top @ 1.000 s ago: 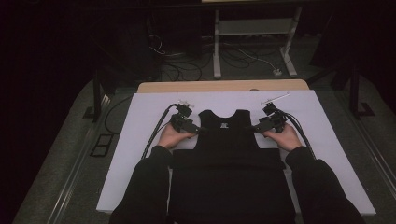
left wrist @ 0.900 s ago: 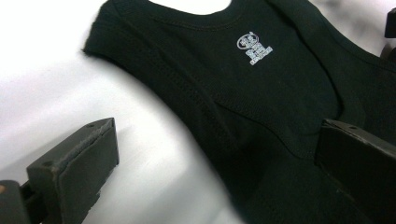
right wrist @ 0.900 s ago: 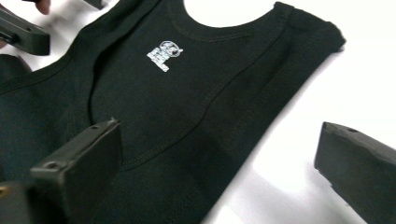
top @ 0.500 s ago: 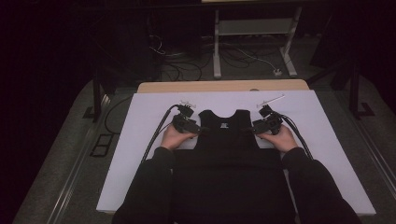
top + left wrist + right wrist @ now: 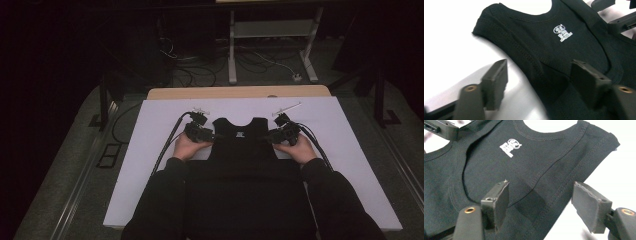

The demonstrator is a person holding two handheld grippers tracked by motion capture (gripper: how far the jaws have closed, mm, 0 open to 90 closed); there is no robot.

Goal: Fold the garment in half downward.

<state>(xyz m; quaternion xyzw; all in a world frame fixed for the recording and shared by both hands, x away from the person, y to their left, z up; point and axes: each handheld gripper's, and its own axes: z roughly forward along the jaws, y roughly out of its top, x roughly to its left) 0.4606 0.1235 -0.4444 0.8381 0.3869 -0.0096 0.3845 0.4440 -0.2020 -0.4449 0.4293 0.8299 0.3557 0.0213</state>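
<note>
We see a black tank top (image 5: 244, 150) spread flat on the white bench (image 5: 150, 165); left tool (image 5: 537, 80) and right tool (image 5: 540, 203) gape open at its armholes, nothing folded yet.

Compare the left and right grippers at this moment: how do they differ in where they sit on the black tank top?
The left gripper sits at the black tank top's left armhole edge; the right gripper sits at its right armhole edge. In its own view, the left gripper has one jaw over white table; the right gripper has that too, on the opposite side. Both are open, straddling the fabric edge.
</note>
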